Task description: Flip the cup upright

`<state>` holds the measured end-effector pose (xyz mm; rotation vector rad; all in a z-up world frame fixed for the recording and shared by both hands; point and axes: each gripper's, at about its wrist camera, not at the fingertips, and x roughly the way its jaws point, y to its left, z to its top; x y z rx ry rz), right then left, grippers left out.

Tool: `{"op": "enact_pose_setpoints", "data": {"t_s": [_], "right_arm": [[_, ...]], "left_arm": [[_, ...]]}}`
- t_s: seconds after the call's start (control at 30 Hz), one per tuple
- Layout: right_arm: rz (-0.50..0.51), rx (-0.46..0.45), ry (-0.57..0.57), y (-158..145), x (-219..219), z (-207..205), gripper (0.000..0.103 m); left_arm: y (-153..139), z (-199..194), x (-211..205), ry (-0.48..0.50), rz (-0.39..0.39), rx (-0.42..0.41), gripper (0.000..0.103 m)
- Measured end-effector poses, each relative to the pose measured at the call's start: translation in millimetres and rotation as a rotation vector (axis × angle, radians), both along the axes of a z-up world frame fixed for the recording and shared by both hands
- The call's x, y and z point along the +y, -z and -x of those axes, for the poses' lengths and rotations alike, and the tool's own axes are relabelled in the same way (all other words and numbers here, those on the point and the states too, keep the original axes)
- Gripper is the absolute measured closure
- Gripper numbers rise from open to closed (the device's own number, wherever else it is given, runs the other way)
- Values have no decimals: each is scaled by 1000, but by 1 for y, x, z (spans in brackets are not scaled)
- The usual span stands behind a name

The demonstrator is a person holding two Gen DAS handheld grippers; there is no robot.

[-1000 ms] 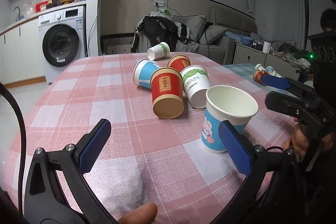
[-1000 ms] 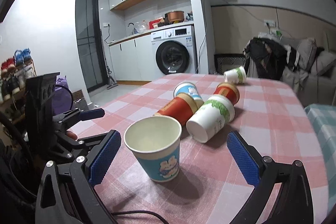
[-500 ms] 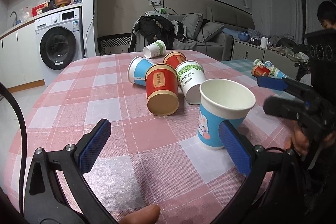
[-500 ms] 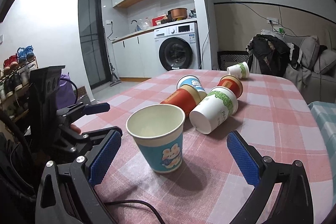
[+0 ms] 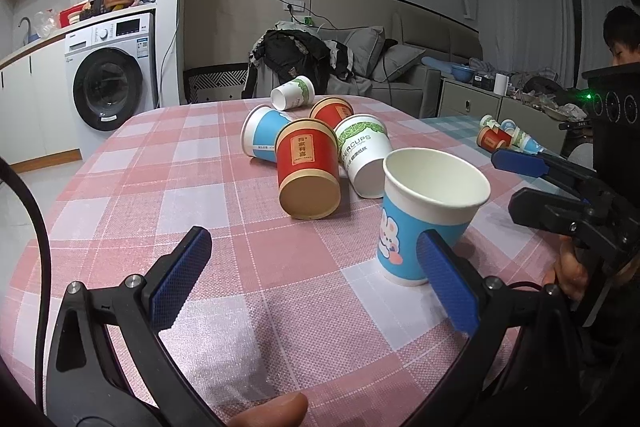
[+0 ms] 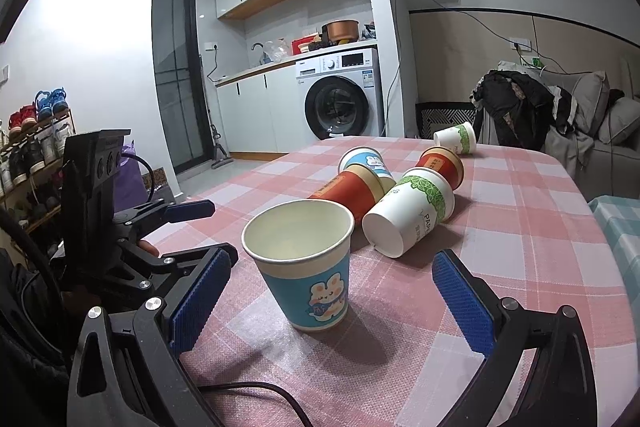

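You have six paper cups on the table [image 5: 168, 187]: one upright [image 5: 428, 215], five on their sides [image 5: 308, 173].

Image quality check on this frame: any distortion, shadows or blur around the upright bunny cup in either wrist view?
Left wrist view: strong fisheye bending with dark vignette corners; the bunny cup is sharp, the left gripper casts a soft shadow on the tablecloth. Right wrist view: same curvature; the cup throws a soft shadow toward the right gripper; no motion blur visible.
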<state>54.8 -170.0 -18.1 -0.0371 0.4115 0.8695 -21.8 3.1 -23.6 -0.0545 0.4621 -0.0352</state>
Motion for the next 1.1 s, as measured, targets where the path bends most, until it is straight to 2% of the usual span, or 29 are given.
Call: {"op": "enact_pose_setpoints", "data": {"t_s": [1.1], "right_arm": [[3,5,-2,0,1,0,0]], "left_arm": [[2,-2,2,5,1,2,1]]}}
